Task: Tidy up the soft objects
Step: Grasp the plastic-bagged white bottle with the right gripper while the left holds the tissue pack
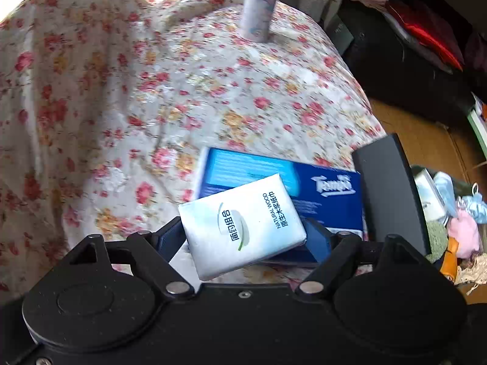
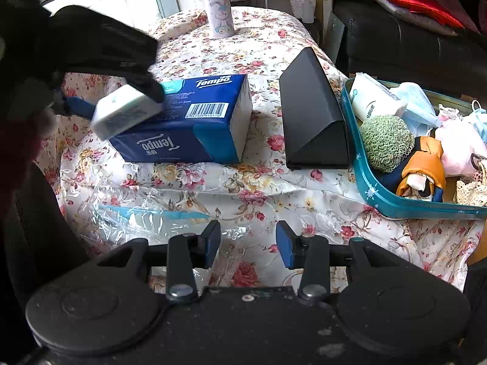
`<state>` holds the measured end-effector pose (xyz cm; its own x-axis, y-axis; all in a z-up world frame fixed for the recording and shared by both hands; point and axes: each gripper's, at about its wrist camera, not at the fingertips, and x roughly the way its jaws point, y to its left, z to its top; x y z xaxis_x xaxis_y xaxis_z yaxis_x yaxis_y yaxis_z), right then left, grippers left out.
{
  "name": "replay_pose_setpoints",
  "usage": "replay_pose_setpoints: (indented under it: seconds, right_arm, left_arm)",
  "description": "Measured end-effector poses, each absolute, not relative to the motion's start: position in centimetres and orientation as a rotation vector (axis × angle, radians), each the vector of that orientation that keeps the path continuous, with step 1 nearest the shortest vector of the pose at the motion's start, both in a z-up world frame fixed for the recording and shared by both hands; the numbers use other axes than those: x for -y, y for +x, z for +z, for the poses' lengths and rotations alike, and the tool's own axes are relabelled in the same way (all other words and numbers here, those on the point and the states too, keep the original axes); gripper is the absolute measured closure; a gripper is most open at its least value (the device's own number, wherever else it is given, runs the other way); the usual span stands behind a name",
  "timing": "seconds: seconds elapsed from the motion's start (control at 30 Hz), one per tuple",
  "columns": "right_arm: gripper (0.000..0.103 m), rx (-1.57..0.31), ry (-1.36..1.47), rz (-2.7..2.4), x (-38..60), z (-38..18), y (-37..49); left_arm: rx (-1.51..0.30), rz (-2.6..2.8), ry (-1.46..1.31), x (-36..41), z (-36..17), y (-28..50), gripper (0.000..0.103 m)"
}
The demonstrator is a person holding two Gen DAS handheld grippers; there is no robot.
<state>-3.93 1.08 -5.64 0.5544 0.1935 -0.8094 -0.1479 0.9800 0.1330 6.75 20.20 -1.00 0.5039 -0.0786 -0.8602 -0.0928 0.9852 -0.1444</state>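
Observation:
My left gripper (image 1: 243, 237) is shut on a small white tissue pack (image 1: 243, 225) and holds it above the blue Tempo tissue box (image 1: 322, 188). In the right wrist view the same pack (image 2: 124, 111) hangs at the left over the Tempo box (image 2: 194, 121). My right gripper (image 2: 248, 243) is open and empty, low over the floral tablecloth (image 2: 268, 188). A teal tray (image 2: 362, 170) at the right holds soft things: a green scrubber (image 2: 386, 141), a white pack (image 2: 374, 100), face masks and a pink item.
A black triangular case (image 2: 310, 115) stands between the Tempo box and the tray. A lilac bottle (image 2: 217, 6) stands at the far side of the table. Clear plastic wrap (image 2: 146, 210) lies near the front. A dark sofa (image 2: 411, 48) is beyond.

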Motion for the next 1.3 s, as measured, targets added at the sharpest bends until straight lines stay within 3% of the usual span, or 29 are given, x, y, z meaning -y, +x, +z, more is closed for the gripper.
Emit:
replay_pose_setpoints:
  seconds: [0.1,0.3,0.4,0.47,0.9,0.97,1.0,1.07,1.3]
  right_arm:
    - [0.057,-0.953,0.045,0.206,-1.1,-5.4,-3.9]
    - [0.037,-0.924,0.01,0.251,-1.2,-4.4,-4.0]
    - [0.019,-0.909,-0.027,0.32,-1.7,-3.9,-4.0]
    - [0.0,-0.896,-0.079,0.37,-2.2,-3.7,-4.2]
    - [0.002,-0.853,-0.655,0.73,-7.2,-6.1,-4.2]
    - [0.009,-0.866,-0.676,0.761,-7.9,-6.7,-3.7]
    - [0.012,-0.882,-0.678,0.761,-8.2,-7.0,-3.3]
    - [0.028,-0.946,-0.614,0.732,-8.1,-7.2,-2.1]
    - [0.028,-1.188,-0.192,0.466,-3.8,-6.1,0.5]
  left_arm:
    - [-1.025,0.022,-0.21,-21.9,0.0,7.0,0.025]
    - [-0.946,0.117,-0.115,-24.7,3.1,7.7,0.025]
    - [-0.946,0.139,-0.096,-26.3,3.6,8.2,0.025]
    - [-0.96,0.144,-0.111,-27.3,3.1,8.5,0.025]
    - [-0.955,0.074,-0.08,-27.8,0.0,8.0,0.025]
    - [-0.961,0.069,-0.107,-28.1,-0.2,8.1,0.025]
    - [-0.965,0.064,-0.114,-28.1,-0.3,8.1,0.025]
    - [-0.961,0.052,-0.124,-28.1,-0.3,8.1,0.025]
    - [-0.966,0.05,-0.14,-28.2,-0.5,8.2,0.025]
